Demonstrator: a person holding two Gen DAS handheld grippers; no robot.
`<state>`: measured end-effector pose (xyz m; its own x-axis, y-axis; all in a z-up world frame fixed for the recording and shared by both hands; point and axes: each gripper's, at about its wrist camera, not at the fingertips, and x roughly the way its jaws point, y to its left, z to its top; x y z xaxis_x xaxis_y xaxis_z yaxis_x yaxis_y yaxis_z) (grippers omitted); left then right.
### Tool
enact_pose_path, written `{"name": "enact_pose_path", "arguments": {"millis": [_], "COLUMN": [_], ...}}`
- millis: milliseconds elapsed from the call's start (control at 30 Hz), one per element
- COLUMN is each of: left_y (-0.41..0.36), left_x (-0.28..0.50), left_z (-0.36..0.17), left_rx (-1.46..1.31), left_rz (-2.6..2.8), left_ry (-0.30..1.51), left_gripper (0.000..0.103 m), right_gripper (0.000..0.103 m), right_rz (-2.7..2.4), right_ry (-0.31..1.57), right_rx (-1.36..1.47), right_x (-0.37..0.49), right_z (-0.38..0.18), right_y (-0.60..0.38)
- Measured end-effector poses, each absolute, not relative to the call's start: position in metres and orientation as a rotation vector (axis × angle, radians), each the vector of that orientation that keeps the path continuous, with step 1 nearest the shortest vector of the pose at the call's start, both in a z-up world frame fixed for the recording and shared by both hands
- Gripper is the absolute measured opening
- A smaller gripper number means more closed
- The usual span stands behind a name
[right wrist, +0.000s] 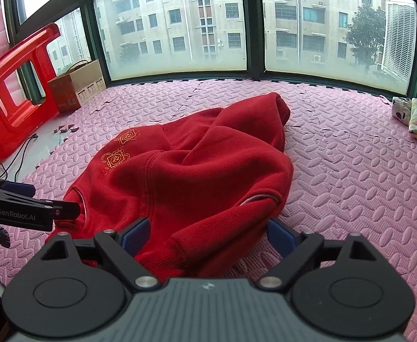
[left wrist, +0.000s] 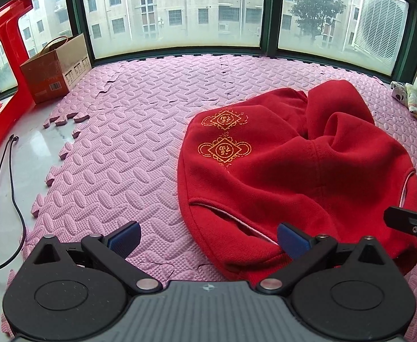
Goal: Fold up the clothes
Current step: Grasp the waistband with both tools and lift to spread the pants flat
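A red fleece hoodie with gold emblems lies bunched on the pink foam mat; it also shows in the right wrist view. My left gripper is open and empty, its right finger over the hoodie's near left hem. My right gripper is open, its jaws standing either side of the hoodie's near ribbed hem, not closed on it. The left gripper's side shows in the right wrist view at the hoodie's left edge. The right gripper's fingers show at the far right of the left wrist view.
A red plastic stool and a cardboard box stand at the back left by the windows. A black cable lies on bare white floor left of the mat. Folded patterned cloth sits at the far right.
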<state>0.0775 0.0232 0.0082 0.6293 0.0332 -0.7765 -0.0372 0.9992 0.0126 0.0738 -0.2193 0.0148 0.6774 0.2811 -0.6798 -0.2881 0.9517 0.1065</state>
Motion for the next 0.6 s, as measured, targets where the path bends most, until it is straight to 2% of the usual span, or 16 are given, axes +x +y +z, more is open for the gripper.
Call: {"name": "enact_pose_path", "arguments": {"millis": [167, 267, 333, 400, 433, 500, 533, 567, 600], "left_y": [0.028, 0.031, 0.034, 0.034, 0.033, 0.030, 0.027, 0.025, 0.023], "left_x": [0.085, 0.089, 0.092, 0.092, 0.091, 0.091, 0.090, 0.089, 0.088], "left_z": [0.000, -0.004, -0.008, -0.010, -0.010, -0.010, -0.010, -0.009, -0.008], "left_rx": [-0.035, -0.052, -0.080, -0.093, -0.092, -0.080, -0.072, -0.067, -0.061], "left_rz": [0.034, 0.005, -0.023, -0.047, -0.061, -0.078, -0.091, -0.104, -0.110], "left_ry": [0.920, 0.943, 0.971, 0.977, 0.978, 0.982, 0.982, 0.982, 0.981], "left_gripper": [0.100, 0.087, 0.070, 0.059, 0.048, 0.037, 0.027, 0.023, 0.021], "right_gripper": [0.087, 0.083, 0.079, 0.071, 0.069, 0.060, 0.057, 0.048, 0.043], "right_rz": [0.300, 0.302, 0.311, 0.321, 0.324, 0.325, 0.325, 0.324, 0.322], "right_ry": [0.791, 0.821, 0.837, 0.853, 0.856, 0.856, 0.856, 0.854, 0.851], "right_rx": [0.009, 0.041, 0.061, 0.079, 0.087, 0.101, 0.108, 0.115, 0.122], "right_x": [0.085, 0.092, 0.094, 0.095, 0.095, 0.094, 0.094, 0.093, 0.092], "right_z": [0.009, 0.003, 0.000, -0.003, -0.004, -0.005, -0.005, -0.005, -0.004], "right_y": [-0.221, -0.225, -0.227, -0.228, -0.229, -0.230, -0.231, -0.232, -0.233]}}
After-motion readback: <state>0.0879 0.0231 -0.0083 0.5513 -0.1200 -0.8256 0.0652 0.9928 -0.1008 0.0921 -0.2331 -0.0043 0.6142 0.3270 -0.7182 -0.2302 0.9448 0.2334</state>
